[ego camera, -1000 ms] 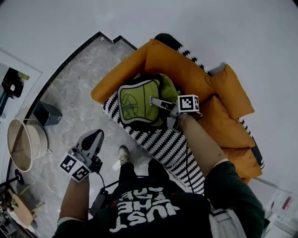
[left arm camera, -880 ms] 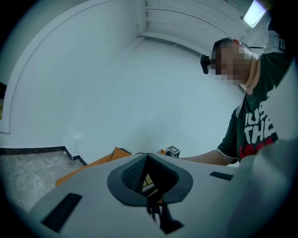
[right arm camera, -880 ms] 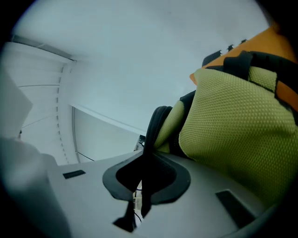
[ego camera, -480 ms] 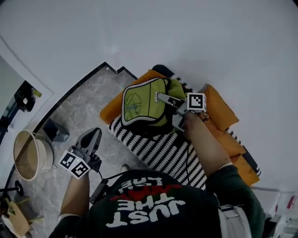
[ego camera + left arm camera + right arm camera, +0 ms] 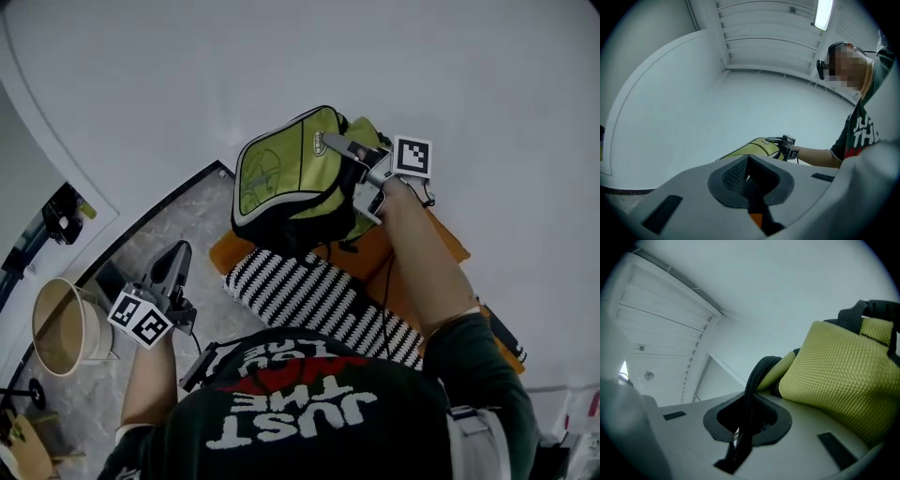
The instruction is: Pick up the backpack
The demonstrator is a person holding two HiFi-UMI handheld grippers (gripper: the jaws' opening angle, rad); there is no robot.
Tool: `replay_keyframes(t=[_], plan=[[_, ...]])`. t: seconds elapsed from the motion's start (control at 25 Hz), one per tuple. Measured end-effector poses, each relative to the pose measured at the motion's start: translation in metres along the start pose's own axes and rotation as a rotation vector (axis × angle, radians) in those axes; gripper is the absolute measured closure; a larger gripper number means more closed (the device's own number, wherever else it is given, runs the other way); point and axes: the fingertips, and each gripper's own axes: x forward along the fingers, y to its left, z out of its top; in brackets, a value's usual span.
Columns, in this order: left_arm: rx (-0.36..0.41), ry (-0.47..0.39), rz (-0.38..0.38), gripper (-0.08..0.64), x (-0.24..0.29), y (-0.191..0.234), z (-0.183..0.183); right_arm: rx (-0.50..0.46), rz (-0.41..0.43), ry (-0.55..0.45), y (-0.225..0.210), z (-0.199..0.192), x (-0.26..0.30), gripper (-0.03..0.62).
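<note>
The green and black backpack hangs in the air above the sofa, in front of the white wall. My right gripper is shut on its black top strap; the green mesh fabric fills the right of the right gripper view. My left gripper is lower at the left, away from the bag, shut with nothing in it. The left gripper view looks over its closed jaws at the backpack and the right gripper beyond.
Below the bag stands an orange sofa with a black-and-white striped throw. A round basket and a small dark box sit on the marble floor at the left. The white wall is close behind.
The right gripper has risen steeply with the backpack, lifting it off the sofa into the air. The left gripper has also risen, still empty.
</note>
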Motion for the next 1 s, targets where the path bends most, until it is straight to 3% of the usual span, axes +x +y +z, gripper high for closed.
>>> replay_keyframes(t=[0.28,0.6,1.0], plan=[[0.040,-0.049,-0.009,0.549,-0.017,0.002,-0.026,-0.072,0.035,-0.081,0.015,0.004,-0.004,0.546],[0.069,-0.088,-0.011,0.549,-0.036,0.007,-0.037,-0.203,0.027,-0.091,0.033,0.004,-0.003,0.546],[0.098,-0.084,-0.005,0.549,-0.035,0.013,-0.028,-0.200,0.013,-0.095,0.034,0.003,-0.002,0.546]])
